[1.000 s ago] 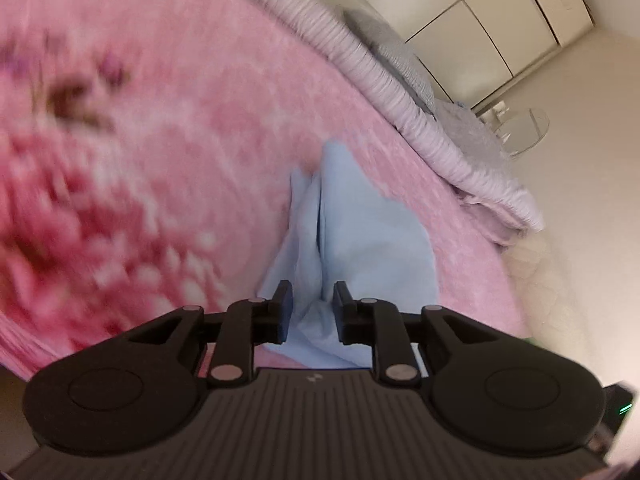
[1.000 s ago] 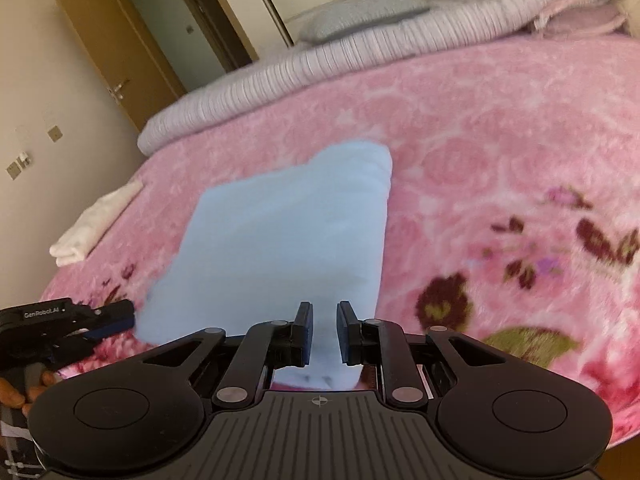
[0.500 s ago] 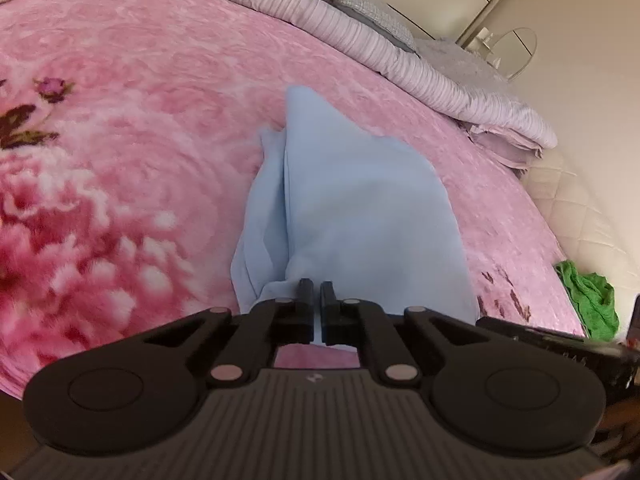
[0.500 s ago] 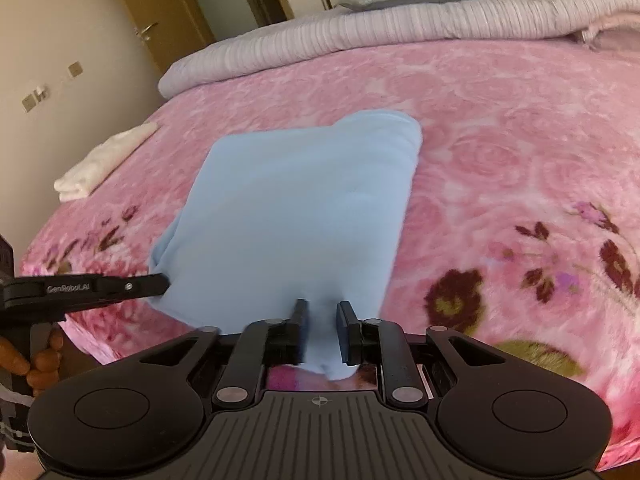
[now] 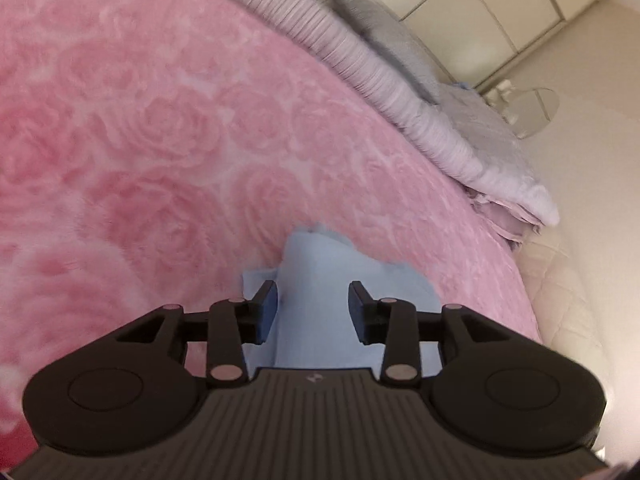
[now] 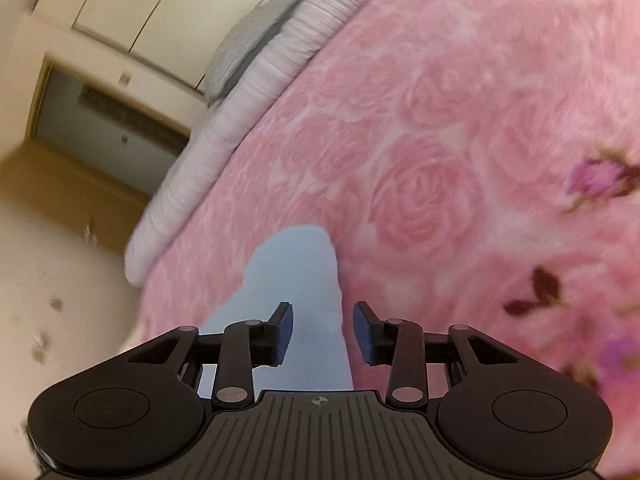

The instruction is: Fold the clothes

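Note:
A light blue folded garment (image 5: 320,280) lies on the pink rose-patterned bedspread (image 5: 140,140). My left gripper (image 5: 313,304) is open just above the garment's near end, with the cloth showing between its spread fingers. The garment also shows in the right wrist view (image 6: 296,280), as a narrow folded strip running away from me. My right gripper (image 6: 322,330) is open over the strip's near end and holds nothing. Both views are motion-blurred.
A lilac ribbed quilt (image 5: 380,80) and a grey pillow (image 5: 384,28) lie along the far side of the bed. White wardrobe doors (image 5: 480,8) stand behind. A doorway (image 6: 100,120) shows at the left of the right wrist view.
Both grippers were shut on the garment's near edge half a second ago and have opened, letting it go. Both cameras have swung forward over the bed, and the garment now looks shorter.

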`<action>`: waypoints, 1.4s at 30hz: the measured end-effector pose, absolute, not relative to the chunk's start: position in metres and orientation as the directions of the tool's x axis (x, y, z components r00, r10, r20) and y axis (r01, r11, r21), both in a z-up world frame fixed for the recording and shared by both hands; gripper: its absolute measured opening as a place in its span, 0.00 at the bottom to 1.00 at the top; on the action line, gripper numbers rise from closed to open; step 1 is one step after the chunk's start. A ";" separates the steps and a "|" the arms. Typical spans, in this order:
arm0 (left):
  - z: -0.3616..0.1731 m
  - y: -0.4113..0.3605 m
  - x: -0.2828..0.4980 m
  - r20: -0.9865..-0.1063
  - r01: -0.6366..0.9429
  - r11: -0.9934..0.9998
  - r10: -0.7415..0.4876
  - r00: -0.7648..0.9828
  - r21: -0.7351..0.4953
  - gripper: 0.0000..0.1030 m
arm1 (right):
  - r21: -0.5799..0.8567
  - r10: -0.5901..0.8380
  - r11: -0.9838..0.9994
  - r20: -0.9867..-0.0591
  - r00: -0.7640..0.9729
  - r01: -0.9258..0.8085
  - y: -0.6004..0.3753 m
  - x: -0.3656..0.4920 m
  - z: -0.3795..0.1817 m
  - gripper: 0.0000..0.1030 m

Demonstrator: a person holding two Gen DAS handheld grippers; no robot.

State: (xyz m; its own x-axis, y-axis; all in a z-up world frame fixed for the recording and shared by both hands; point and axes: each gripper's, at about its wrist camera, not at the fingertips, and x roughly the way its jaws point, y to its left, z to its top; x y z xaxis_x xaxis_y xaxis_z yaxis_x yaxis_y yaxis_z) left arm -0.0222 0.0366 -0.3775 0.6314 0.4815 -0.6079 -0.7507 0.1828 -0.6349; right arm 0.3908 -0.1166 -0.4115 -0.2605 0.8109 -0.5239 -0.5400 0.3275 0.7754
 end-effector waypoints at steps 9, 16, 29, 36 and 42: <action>-0.407 0.040 -0.018 -0.604 -0.784 0.242 0.522 0.602 -0.572 0.07 | 0.735 0.803 0.250 -0.521 -0.289 -0.630 -0.054 0.402 -0.427 0.16; -0.412 0.045 -0.024 -0.598 -0.774 0.220 0.524 0.607 -0.593 0.10 | 0.558 0.781 0.225 -0.594 -0.195 -0.799 -0.055 0.384 -0.410 0.25; -0.396 -0.022 -0.087 -0.571 -0.643 0.089 0.380 0.728 -0.761 0.12 | 0.623 0.785 0.112 -0.533 -0.316 -0.774 -0.165 0.340 -0.382 0.28; -0.428 -0.024 -0.092 -0.481 -0.490 -0.048 0.300 0.824 -0.870 0.15 | 0.623 0.769 0.117 -0.550 -0.326 -0.774 -0.173 0.328 -0.382 0.28; -0.432 -0.007 -0.081 -0.520 -0.537 -0.003 0.253 0.816 -0.843 0.21 | 0.607 0.759 0.121 -0.567 -0.321 -0.786 -0.172 0.324 -0.381 0.28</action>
State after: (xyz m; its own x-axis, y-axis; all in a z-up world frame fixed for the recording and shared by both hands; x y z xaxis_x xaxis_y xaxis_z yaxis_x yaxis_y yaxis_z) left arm -0.0810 -0.0070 -0.4321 0.8157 0.2527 -0.5203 -0.5371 -0.0028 -0.8435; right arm 0.3236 -0.1715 -0.3813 -0.3207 0.7588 -0.5669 -0.7857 0.1212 0.6066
